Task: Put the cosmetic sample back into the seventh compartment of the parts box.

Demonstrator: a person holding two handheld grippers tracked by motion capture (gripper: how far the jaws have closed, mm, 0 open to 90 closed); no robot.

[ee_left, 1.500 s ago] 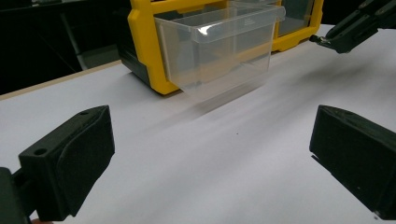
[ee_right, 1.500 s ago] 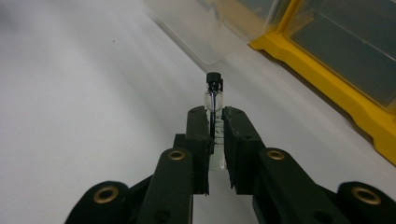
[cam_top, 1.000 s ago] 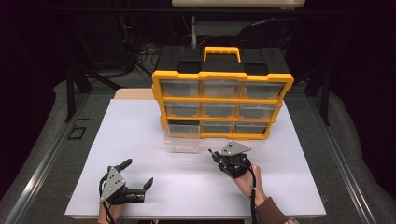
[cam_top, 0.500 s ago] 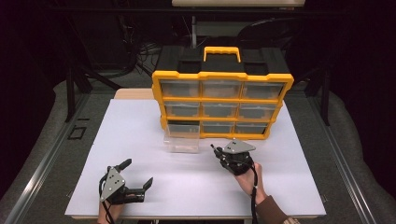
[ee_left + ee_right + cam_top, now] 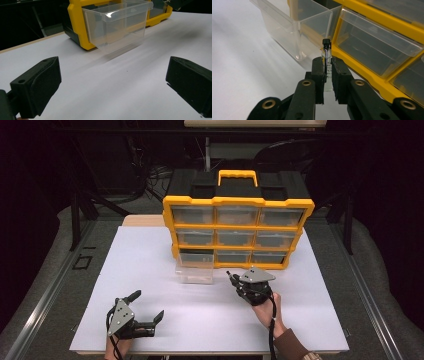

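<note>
White table point(image 5: 150, 270), 9-drawer organizer point(image 5: 238, 230), 1 vial point(image 5: 326, 53)

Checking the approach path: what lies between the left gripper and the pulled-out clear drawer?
Nothing: in the left gripper view, bare white table runs from the open left gripper to the clear drawer.

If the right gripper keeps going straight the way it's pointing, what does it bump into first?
Probably the pulled-out clear drawer. The right gripper, clamped on a small glass vial, points at its near corner beside the yellow organizer. Depth is hard to judge.

Left claw point(image 5: 148, 309) rests with jaws spread wide, while right claw point(image 5: 231, 278) is clamped tight.
</note>
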